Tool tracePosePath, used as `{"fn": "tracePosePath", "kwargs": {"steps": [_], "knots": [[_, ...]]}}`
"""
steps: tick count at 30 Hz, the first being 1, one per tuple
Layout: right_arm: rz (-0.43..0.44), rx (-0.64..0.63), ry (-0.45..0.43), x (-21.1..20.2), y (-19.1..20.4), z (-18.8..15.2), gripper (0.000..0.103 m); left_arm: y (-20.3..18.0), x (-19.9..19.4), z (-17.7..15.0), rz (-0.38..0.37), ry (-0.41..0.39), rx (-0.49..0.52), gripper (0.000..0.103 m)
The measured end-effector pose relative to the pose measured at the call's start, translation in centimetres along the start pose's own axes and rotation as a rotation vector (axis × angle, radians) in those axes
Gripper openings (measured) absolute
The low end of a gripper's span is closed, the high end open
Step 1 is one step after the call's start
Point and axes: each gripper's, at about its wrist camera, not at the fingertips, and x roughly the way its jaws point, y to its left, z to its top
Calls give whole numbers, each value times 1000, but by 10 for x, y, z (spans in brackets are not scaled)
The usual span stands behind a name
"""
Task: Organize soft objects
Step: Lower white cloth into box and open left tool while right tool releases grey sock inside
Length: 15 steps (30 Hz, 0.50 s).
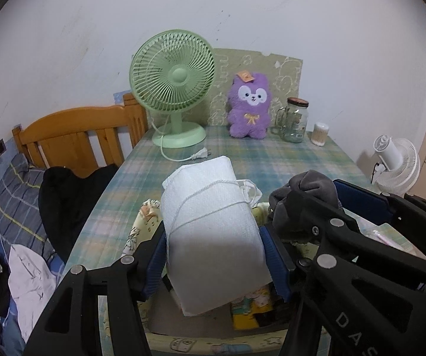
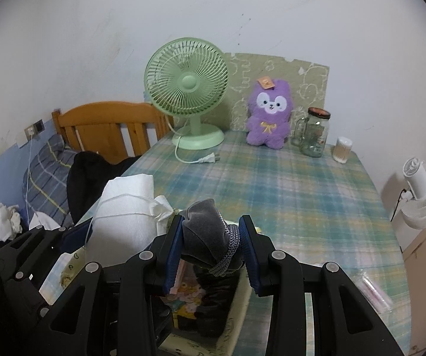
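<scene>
White, quilted and tied round with a thin white cord, a soft fabric bundle [image 1: 213, 231] sits between the blue-padded fingers [image 1: 278, 264] of the left gripper [image 1: 216, 270], which press on its two sides and hold it above a pale yellow storage box with cartoon prints [image 1: 137, 237] at the near edge of the surface [image 1: 260, 160]. Just beside it, the right gripper [image 2: 213, 255] is closed on a grey velvet pouch with a silver chain wound round it [image 2: 207, 237], its fingers [image 2: 173, 255] narrow and pinching the pouch over the same box, whose inside shows colourful printed items. A blue, green and yellow plaid cloth covers the surface. Along the far edge stand a mint-green desk fan [image 1: 173, 89] with its white plug lying loose in front, a purple plush bear with a yellow bow [image 1: 250, 106] leaning on an olive patterned board, a clear glass jar with a brown lid [image 1: 294, 120] and a small tub of cotton swabs [image 1: 319, 133]. Off the left edge lie a wooden bed headboard [image 1: 76, 136], a black garment and a blue checked pillow. A white fan [image 1: 397, 163] stands beyond the right edge.
</scene>
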Motion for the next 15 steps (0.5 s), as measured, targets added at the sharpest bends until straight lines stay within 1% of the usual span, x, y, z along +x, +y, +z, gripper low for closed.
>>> {"fn": "tracePosePath", "kwargs": {"steps": [6,10,14,15], "knots": [[11,-3,33,11,8,-6,41,9,9,-7,6,34,-7,66],[14,-13,57,18,13,-11,41,13,14,-14,5,61,-7,68],[19,-20,77,23,16,-16,41,17,19,-20,14,85,-6,72],[20,-24,82,25,17,-17,41,18,19,-21,18,88,-6,75]]}}
